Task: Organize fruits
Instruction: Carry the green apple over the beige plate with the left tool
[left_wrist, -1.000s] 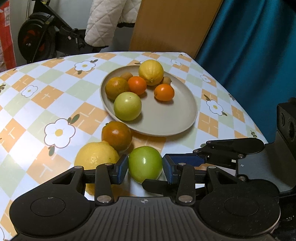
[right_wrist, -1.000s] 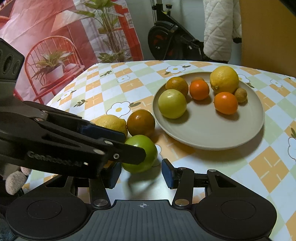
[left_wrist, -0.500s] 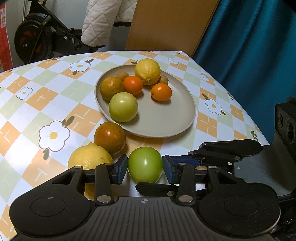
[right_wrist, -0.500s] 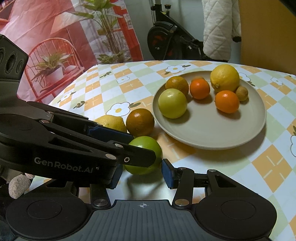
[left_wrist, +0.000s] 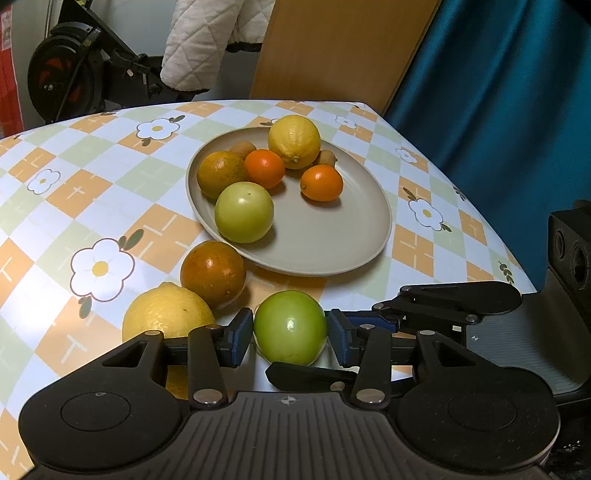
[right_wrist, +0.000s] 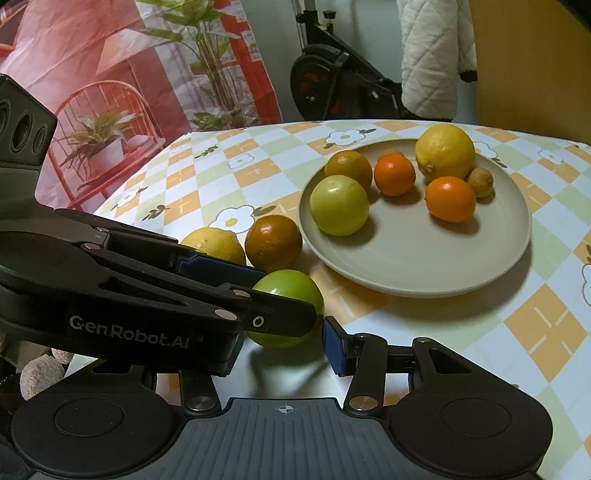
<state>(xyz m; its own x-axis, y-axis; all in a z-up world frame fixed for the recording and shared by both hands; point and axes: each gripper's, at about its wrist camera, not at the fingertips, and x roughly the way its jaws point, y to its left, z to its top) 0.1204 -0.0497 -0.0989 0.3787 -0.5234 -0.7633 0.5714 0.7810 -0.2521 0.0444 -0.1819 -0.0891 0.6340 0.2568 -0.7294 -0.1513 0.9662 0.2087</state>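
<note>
A green fruit (left_wrist: 290, 326) rests on the flowered tablecloth, just in front of a beige plate (left_wrist: 369, 254). My left gripper (left_wrist: 290, 332) straddles it. Its jaws are opening, and the blue pads (left_wrist: 240, 338) stand close beside the fruit without pressing on it. My right gripper (right_wrist: 282, 350) is open, and the same green fruit (right_wrist: 291, 284) sits just ahead of its pads. Its black fingers (left_wrist: 454, 295) reach in from the right. A dark orange fruit (left_wrist: 212, 273) and a lemon (left_wrist: 166, 314) lie left of the green one. The plate holds a lemon (left_wrist: 293, 142), a pale green fruit (left_wrist: 243, 212) and several oranges.
The table edge (left_wrist: 517, 273) runs close on the right, with a teal curtain (left_wrist: 498, 92) beyond it. Behind the table are a wooden panel (left_wrist: 332, 48), a white quilted garment (left_wrist: 207, 40) and an exercise bike (left_wrist: 74, 74). A red plant backdrop (right_wrist: 129, 74) stands past the table's left side.
The left jaws have spread a little around the green fruit, which stays on the table. Both views have shifted only slightly. The right gripper looks unchanged.
</note>
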